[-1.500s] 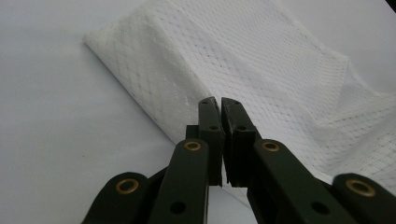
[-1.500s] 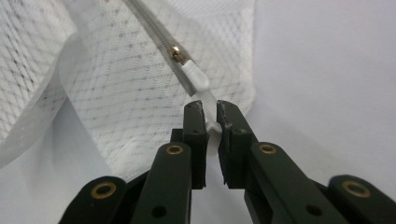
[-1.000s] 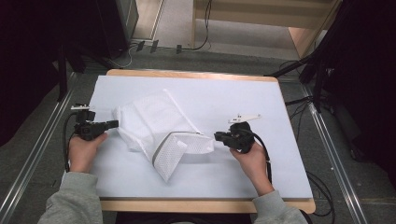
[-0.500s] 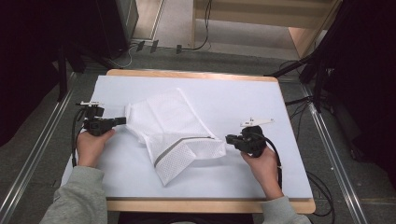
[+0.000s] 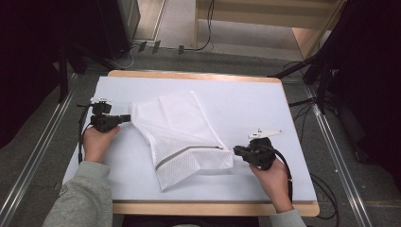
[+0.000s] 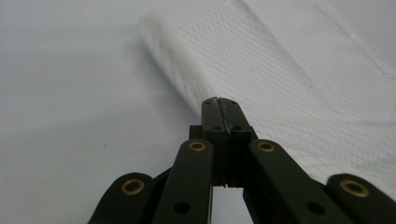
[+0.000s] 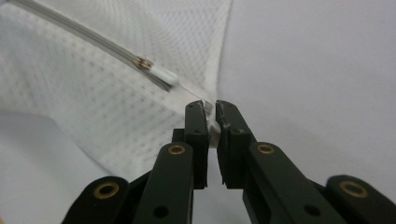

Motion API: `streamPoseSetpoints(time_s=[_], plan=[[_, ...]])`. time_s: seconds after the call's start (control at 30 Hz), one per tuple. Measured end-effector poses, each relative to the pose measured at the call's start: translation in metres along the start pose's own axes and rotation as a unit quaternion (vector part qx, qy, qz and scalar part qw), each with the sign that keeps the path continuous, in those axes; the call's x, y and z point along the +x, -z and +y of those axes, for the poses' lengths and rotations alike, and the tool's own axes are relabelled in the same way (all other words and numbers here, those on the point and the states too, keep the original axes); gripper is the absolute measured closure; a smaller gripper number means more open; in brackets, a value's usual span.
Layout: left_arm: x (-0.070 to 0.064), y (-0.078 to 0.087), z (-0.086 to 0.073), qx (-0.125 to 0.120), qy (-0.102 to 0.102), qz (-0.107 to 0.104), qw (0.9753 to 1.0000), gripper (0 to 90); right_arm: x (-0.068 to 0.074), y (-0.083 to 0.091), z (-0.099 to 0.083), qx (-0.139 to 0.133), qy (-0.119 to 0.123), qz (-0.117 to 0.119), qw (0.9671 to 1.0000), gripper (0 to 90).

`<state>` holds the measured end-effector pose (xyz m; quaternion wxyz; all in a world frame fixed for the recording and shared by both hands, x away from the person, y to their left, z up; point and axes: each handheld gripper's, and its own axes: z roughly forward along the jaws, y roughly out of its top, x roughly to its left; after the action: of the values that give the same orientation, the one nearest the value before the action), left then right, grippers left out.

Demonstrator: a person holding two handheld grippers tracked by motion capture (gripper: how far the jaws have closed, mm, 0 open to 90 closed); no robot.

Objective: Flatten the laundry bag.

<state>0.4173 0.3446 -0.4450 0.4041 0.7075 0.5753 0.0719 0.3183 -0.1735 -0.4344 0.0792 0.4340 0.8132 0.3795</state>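
A white mesh laundry bag [image 5: 182,135] lies spread across the middle of the white-covered table [image 5: 246,99], with a grey zipper line [image 5: 189,152] near its front part. My left gripper [image 5: 128,117] is shut on the bag's left corner [image 6: 187,79], the jaws pressed together on the cloth. My right gripper [image 5: 235,150] pinches the bag's right edge at the zipper's end; in the right gripper view the jaws [image 7: 211,119] clamp the fabric just past the white zipper pull [image 7: 161,74]. The bag [image 7: 93,93] is stretched between both grippers.
The table's wooden front edge [image 5: 213,208] runs below the person's hands. Cables [image 5: 326,189] trail on the floor to the right, and metal rails [image 5: 28,175] flank the table. A wooden frame [image 5: 302,28] stands behind.
Both grippers have moved apart, the left one up and leftward, the right one toward the front right. The bag, bunched before, has been pulled flatter and wider between them.
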Motion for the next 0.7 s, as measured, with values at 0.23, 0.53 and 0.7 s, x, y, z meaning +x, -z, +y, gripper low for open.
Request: streamPoseSetpoints(time_s=[0.23, 0.53, 0.7], plan=[[-0.003, 0.003, 0.001, -0.008, 0.003, -0.020, 0.9998, 86.4, -0.003, 0.003, 0.000, -0.020, -0.006, 0.014, 0.9997, 73.1], [-0.014, 0.012, -0.001, -0.007, -0.006, -0.029, 0.9995, 72.1, -0.008, -0.006, 0.006, -0.032, 0.002, 0.009, 0.9995, 67.3], [-0.019, 0.019, -0.006, -0.004, -0.014, -0.025, 0.9996, 64.7, -0.011, -0.017, 0.012, -0.029, 0.007, 0.012, 0.9995, 65.3]])
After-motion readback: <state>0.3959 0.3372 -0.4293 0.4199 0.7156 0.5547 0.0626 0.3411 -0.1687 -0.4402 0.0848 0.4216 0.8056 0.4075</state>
